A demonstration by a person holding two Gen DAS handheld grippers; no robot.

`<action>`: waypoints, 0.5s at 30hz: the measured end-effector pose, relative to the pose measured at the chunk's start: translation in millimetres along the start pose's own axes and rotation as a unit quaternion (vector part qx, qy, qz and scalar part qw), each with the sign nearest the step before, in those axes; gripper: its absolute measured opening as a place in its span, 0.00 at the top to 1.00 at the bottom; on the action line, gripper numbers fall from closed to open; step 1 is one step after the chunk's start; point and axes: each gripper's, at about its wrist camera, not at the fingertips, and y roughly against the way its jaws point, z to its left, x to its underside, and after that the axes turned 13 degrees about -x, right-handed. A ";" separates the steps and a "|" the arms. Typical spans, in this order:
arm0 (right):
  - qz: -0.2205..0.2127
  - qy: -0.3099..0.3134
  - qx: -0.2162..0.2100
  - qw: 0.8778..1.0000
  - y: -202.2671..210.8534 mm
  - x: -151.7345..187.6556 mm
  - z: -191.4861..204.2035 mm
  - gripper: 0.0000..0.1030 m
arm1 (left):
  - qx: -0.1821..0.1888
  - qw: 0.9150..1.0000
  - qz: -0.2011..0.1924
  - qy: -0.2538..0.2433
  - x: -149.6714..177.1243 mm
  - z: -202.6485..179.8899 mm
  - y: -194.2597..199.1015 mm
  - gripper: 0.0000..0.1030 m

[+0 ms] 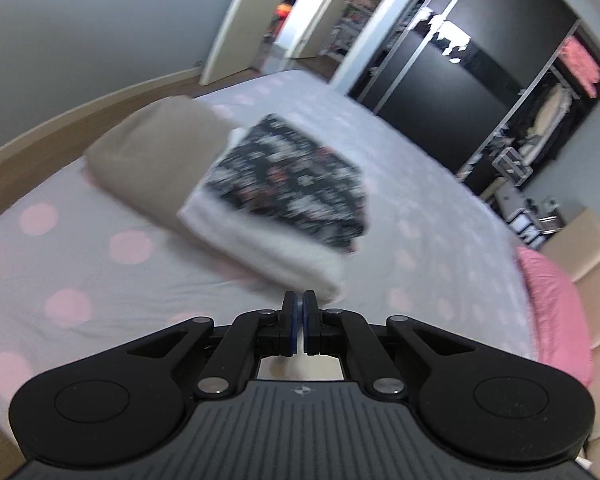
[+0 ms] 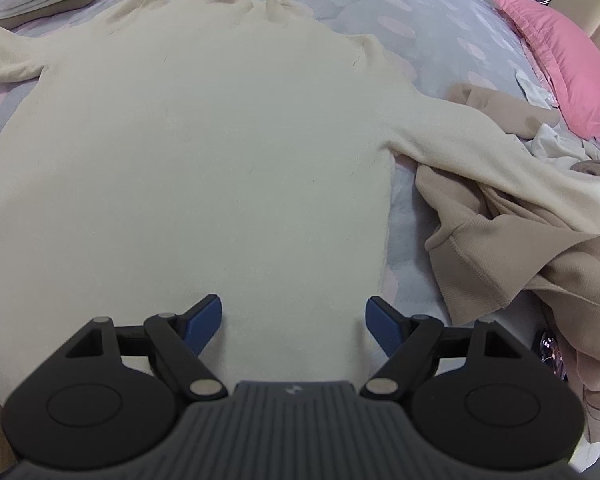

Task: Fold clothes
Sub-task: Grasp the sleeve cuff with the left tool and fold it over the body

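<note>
The cream sweater (image 2: pixel 188 152) lay flat on the bed (image 2: pixel 432 28), body smoothed and sleeves spread, ready for folding. The right claw (image 2: pixel 293 326) hovered over its lower body, jaws wide and empty. The left claw (image 1: pixel 299 322) was fully closed on nothing, facing the folded stack (image 1: pixel 236 184), where finished garments were presumably kept apart.

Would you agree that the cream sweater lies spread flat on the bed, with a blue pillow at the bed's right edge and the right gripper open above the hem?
Not quite: the pillow is pink, not blue, as the right wrist view shows. The cream sweater does lie spread flat on the bed, with the right gripper open above its hem.
</note>
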 end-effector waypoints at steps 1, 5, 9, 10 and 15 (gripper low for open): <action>-0.002 -0.002 0.001 1.000 0.9 -0.6 -1.3 0.21 | 0.014 1.000 -0.003 -0.006 -4.6 -11.0 3.9 1.00; -0.003 -0.005 0.000 1.000 1.4 -1.7 -4.3 0.21 | 0.098 0.994 0.006 -0.048 -14.1 -79.0 17.8 1.00; -0.009 -0.002 -0.001 1.000 4.2 -3.7 -6.2 0.21 | 0.168 0.978 0.031 -0.120 10.0 -161.4 20.4 1.00; -0.011 -0.004 -0.001 1.000 5.4 -3.8 -6.9 0.21 | 0.183 0.972 0.038 -0.140 17.7 -182.6 20.5 1.00; -0.017 -0.008 -0.003 1.000 8.7 0.3 -10.2 0.21 | 0.199 0.951 0.096 -0.217 88.1 -255.5 -12.8 1.00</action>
